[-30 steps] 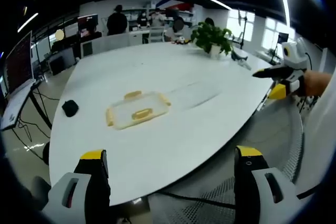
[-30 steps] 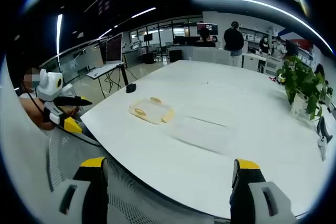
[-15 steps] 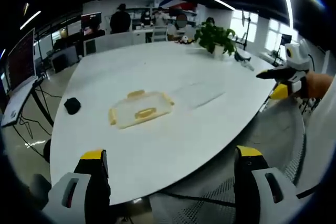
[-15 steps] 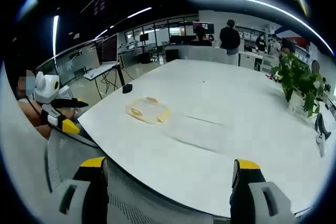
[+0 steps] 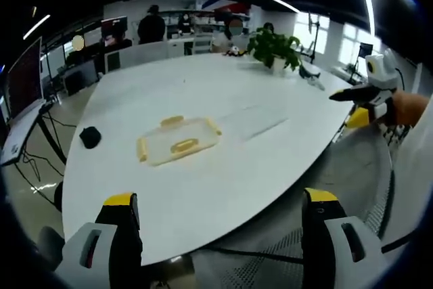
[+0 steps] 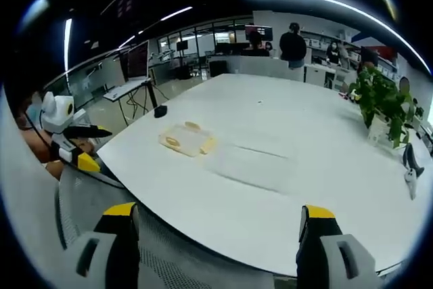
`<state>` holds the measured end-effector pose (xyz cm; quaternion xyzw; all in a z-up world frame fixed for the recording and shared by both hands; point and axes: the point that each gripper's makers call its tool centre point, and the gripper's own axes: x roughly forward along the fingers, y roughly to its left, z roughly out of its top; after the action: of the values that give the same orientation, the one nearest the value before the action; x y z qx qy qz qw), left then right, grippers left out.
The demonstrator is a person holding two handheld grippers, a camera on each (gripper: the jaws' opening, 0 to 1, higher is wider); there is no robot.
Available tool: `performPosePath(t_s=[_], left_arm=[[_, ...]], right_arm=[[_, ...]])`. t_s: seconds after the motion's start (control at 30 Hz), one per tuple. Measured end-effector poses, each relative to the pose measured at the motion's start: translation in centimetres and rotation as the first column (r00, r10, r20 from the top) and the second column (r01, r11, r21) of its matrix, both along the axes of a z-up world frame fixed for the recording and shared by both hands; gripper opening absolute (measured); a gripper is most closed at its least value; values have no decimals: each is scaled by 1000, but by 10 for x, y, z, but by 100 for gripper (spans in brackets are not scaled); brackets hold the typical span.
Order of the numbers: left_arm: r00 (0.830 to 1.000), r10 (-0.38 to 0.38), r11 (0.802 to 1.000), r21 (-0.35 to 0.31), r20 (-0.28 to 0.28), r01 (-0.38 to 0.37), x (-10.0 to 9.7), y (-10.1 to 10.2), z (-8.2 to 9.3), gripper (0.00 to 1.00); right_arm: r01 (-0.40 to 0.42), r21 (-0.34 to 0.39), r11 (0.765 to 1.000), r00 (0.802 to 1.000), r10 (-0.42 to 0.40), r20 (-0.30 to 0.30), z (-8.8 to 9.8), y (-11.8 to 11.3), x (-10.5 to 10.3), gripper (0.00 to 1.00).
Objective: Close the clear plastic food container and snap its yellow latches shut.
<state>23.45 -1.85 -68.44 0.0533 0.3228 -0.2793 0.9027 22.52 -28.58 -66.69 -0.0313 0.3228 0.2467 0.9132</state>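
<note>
We hold our left gripper [image 5: 216, 235] and right gripper [image 6: 215, 245] up, jaws wide apart, nothing between them.

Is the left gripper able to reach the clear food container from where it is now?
Probably yes: the left gripper is open, and only bare white table lies between it and the food container. It must first move forward over the table edge.

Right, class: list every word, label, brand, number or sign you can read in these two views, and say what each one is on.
None can be read.
Monitor screens at the back of the room: lit, but too small and blurred to read.
Clear container with yellow latches on the white table: no lettering visible.
</note>
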Motion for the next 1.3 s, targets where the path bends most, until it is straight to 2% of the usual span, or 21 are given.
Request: performPosePath(t_s=[0.43, 0.53, 0.73, 1.3], left_arm=[[1000, -3, 1000, -9, 4, 3, 5, 4, 2, 99], [1000, -3, 1000, -14, 21, 3, 7, 3, 5, 98], [1000, -7, 1000, -18, 4, 7, 7, 3, 3, 99], [999, -33, 999, -25, 11, 34, 11, 4, 7, 97]], right_arm=[[5, 5, 1000, 1000, -5, -11, -1, 0, 2, 99], [8, 11, 1000, 1000, -8, -15, -1, 0, 2, 99], [-1, 8, 1000, 1000, 1, -16, -2, 1, 1, 99], [-38, 5, 999, 999, 38, 8, 2, 7, 5, 96]])
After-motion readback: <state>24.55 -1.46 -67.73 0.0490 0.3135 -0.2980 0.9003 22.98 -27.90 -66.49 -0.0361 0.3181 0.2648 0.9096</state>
